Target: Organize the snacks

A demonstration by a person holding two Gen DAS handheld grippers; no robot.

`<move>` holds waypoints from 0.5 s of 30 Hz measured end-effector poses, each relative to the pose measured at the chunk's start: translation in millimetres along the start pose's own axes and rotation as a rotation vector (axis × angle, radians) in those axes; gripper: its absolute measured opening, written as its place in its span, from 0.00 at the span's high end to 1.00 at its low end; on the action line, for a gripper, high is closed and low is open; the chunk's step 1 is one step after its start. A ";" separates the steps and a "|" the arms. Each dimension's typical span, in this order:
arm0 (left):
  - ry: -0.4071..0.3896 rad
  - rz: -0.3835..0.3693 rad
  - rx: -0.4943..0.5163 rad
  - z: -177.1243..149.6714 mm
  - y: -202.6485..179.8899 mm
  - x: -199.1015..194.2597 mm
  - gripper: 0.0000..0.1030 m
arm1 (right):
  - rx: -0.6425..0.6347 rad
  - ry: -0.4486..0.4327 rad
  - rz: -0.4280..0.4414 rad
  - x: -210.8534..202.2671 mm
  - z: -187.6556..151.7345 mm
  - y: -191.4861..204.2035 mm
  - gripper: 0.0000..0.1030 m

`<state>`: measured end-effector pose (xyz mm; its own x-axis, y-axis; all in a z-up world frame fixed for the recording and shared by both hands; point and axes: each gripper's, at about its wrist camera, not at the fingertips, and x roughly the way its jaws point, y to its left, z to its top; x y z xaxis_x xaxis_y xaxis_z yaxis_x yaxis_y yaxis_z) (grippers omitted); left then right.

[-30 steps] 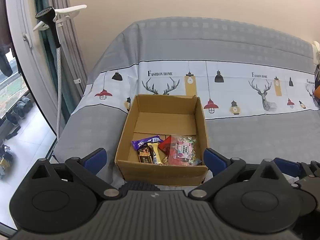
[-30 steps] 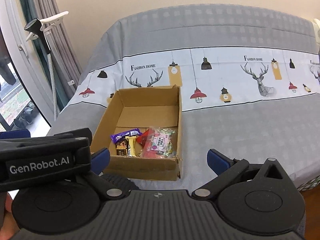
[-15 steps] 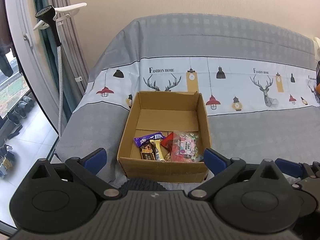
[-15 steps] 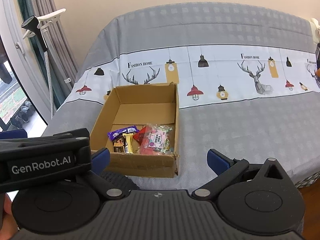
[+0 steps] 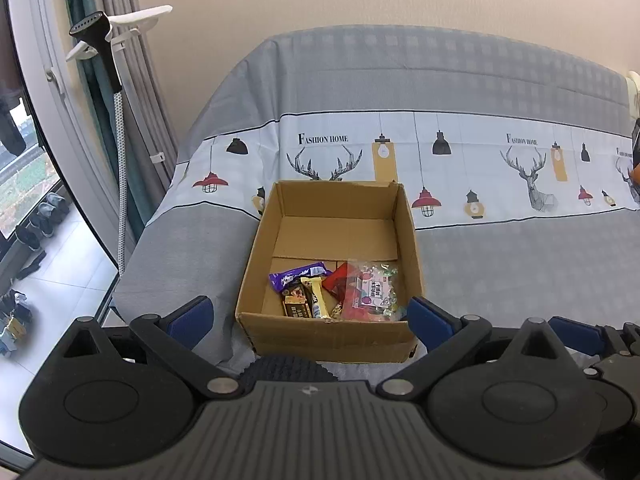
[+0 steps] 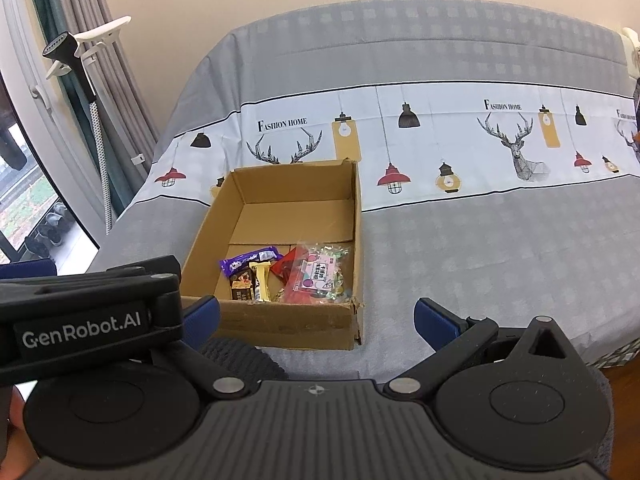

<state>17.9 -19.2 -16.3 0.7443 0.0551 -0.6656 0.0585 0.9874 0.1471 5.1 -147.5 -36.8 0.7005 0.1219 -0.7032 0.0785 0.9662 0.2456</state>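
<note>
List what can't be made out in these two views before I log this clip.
- Cardboard box: its near wall hides the snacks' lower ends in both views.
- Clear candy bag: label print too small to read.
- Red packet: mostly covered by the bag.
- Orange object: cut off by the left view's right edge.

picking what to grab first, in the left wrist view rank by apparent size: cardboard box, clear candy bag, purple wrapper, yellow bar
1. cardboard box
2. clear candy bag
3. purple wrapper and yellow bar look alike, so no ranking between them.
</note>
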 end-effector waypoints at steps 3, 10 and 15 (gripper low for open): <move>0.000 0.000 0.000 -0.5 -0.2 -0.5 0.00 | -0.002 -0.001 0.002 -0.5 -0.3 -0.2 0.01; 0.004 -0.003 0.002 -1.3 -0.3 -2.5 0.00 | -0.005 -0.001 0.005 -1.1 -0.7 1.9 0.01; 0.012 -0.005 0.004 -0.8 1.1 -3.1 0.00 | -0.008 0.001 0.008 -1.9 -0.5 1.3 0.01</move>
<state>15.1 -18.2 -14.6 0.7358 0.0522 -0.6752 0.0650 0.9870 0.1471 3.5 -146.3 -35.5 0.7007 0.1298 -0.7016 0.0672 0.9669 0.2460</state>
